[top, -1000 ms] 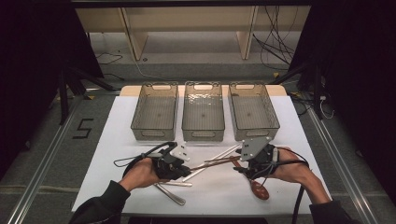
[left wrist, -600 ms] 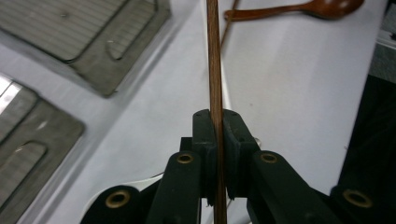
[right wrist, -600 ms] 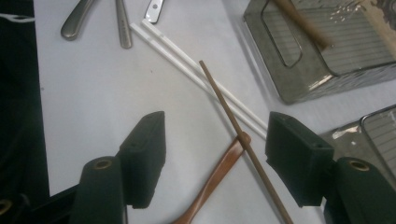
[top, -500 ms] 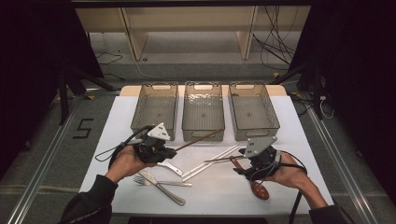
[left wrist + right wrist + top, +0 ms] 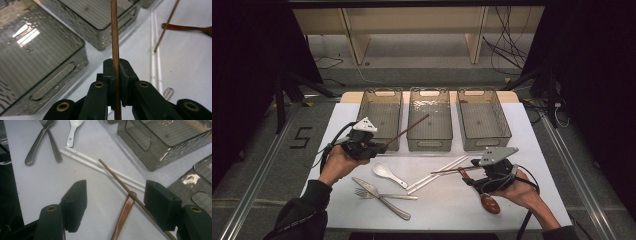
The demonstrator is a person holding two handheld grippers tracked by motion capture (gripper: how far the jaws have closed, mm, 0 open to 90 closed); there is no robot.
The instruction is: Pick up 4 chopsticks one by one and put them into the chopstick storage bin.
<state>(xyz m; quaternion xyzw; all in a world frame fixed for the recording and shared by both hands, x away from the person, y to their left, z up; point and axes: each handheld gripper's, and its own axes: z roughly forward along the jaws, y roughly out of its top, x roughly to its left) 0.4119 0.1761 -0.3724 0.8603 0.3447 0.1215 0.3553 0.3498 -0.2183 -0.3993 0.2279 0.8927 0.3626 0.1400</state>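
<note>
Since the earlier picture, the left gripper [image 5: 379, 146] has carried one brown stick [image 5: 408, 130] up and away to the left, off the middle of the table [image 5: 442, 200]. Now it holds that stick tight between its closed jaws, low on the stick. The stick points up and to the right, over the left bin [image 5: 381, 116], and its tip is over the middle bin [image 5: 429, 117]. In the left gripper view, the stick [image 5: 114, 37] runs straight up between the two black pads.

Right gripper [image 5: 467, 176] jaws have just been opening. They stand wide now and press on nothing. In the right gripper view, the other brown stick [image 5: 117, 178] lies on the table between the open jaws, close to the right-hand pad. It rests across the handle of the brown spoon [image 5: 123, 216].

Closest to the person lie the knife [image 5: 381, 198] and the fork [image 5: 384, 194], crossed over each other. The brown spoon [image 5: 488, 201] is by the right hand [image 5: 524, 192]. A bit farther off is the white spoon [image 5: 387, 172]. Beside it are two white sticks [image 5: 439, 174], side by side.

Farthest off, three see-through bins sit in a row at the back of the table. The right bin [image 5: 483, 117] looks empty.
</note>
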